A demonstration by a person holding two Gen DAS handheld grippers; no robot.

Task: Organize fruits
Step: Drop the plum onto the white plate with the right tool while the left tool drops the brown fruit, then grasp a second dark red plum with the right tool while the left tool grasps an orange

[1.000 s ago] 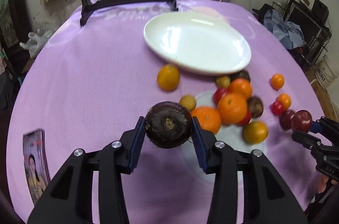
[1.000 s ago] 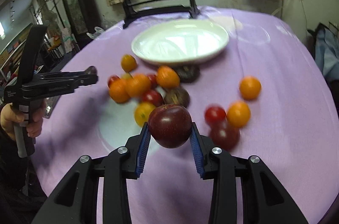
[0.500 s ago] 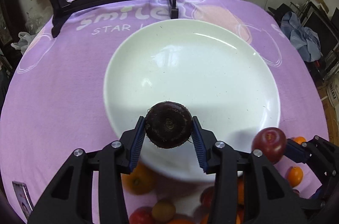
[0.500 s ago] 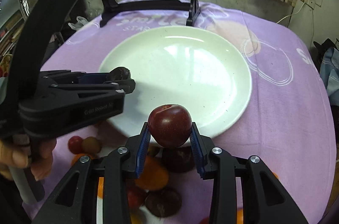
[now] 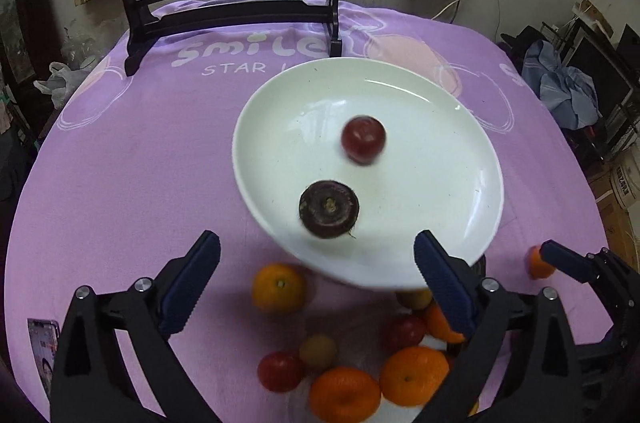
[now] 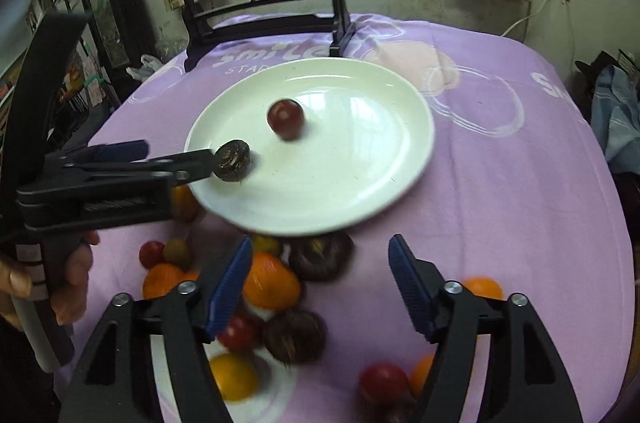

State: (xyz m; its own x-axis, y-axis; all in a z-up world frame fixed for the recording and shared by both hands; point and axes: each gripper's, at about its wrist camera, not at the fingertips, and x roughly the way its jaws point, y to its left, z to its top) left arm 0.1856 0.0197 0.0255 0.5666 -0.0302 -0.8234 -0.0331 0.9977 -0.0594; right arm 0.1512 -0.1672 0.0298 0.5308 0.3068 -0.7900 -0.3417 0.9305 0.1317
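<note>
A white plate [image 5: 440, 191] [image 6: 360, 159] sits on the purple tablecloth. A dark purple-brown fruit [image 5: 329, 209] [image 6: 233, 159] lies near its front edge. A dark red plum [image 5: 363, 139] [image 6: 285, 118] lies near its middle, blurred. My left gripper [image 5: 316, 277] is open and empty, just in front of the plate; it also shows in the right wrist view [image 6: 176, 153]. My right gripper [image 6: 320, 283] is open and empty, in front of the plate and above loose fruit. Several oranges [image 5: 412, 375], tomatoes [image 5: 280, 371] and dark fruits [image 6: 294, 335] lie in front of the plate.
A black wooden stand [image 5: 236, 7] with a round painted panel stands at the table's far edge. A photo card [image 5: 42, 355] lies at the front left. A lone orange [image 5: 538, 263] sits at the right. Clutter surrounds the table.
Both grippers have opened and drawn back from the plate. The dark fruit and the red plum have left the jaws and now lie on the plate.
</note>
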